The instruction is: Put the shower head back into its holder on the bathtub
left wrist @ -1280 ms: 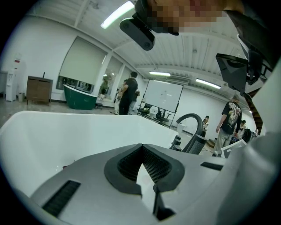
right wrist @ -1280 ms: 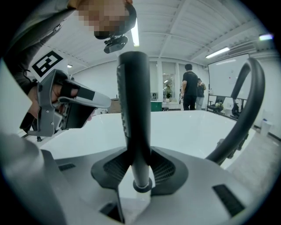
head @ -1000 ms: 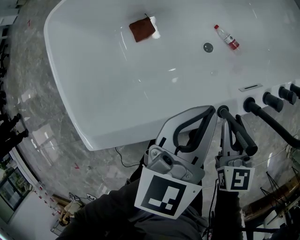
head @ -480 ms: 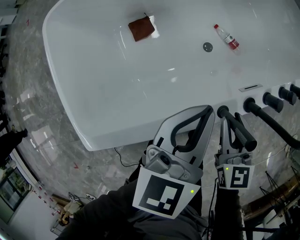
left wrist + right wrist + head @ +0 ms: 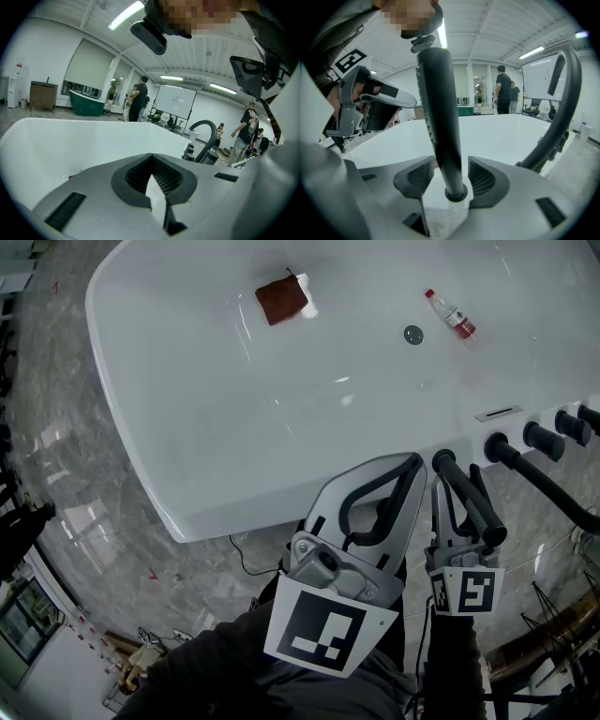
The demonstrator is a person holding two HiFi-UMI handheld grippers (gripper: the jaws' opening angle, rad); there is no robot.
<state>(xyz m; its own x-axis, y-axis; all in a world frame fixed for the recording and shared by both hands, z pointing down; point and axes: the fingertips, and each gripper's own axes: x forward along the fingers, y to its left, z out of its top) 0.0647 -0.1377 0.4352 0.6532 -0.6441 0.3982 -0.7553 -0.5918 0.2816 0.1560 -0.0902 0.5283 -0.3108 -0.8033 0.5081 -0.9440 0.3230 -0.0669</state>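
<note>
Right gripper (image 5: 451, 177) jaws have just been opening since the earlier frames; neither hand has shifted. The jaws are now spread and not pinching the shower head (image 5: 439, 117), which stands between them. The shower head is upright, its long axis rising past the camera and its foot seated in the holder (image 5: 455, 192) on the bathtub (image 5: 234, 427) rim. The left gripper (image 5: 152, 183) sits just beside, jaws pressed together, empty. Judgement: placement looks done. The right hand is nearer, and should back straight out along its jaws without nudging the shower head sideways.
</note>
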